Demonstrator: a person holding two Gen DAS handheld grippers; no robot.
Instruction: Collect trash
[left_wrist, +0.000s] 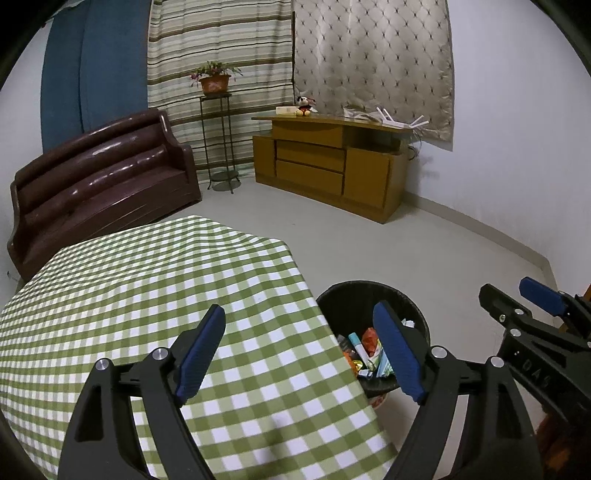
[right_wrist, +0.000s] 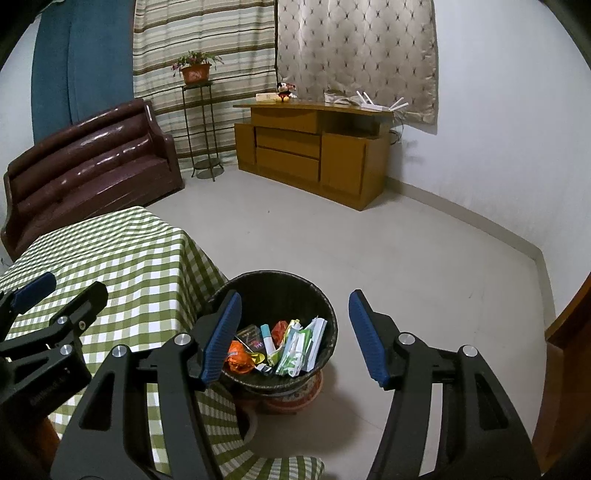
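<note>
Left gripper (left_wrist: 299, 354): fingers spread wide, empty, above the checked tablecloth (left_wrist: 147, 295).
Right gripper (right_wrist: 295, 339): fingers spread wide, empty, over the bin.
Bin (right_wrist: 295, 284): on the floor beside the table, holding trash (right_wrist: 291, 347).

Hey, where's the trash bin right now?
The black trash bin sits on the floor just off the right edge of the checked table, low in the middle of the right wrist view. It holds wrappers, beneath the open right tool.

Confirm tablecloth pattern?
Green-and-white check on the tablecloth; clearest in the left wrist view.
</note>
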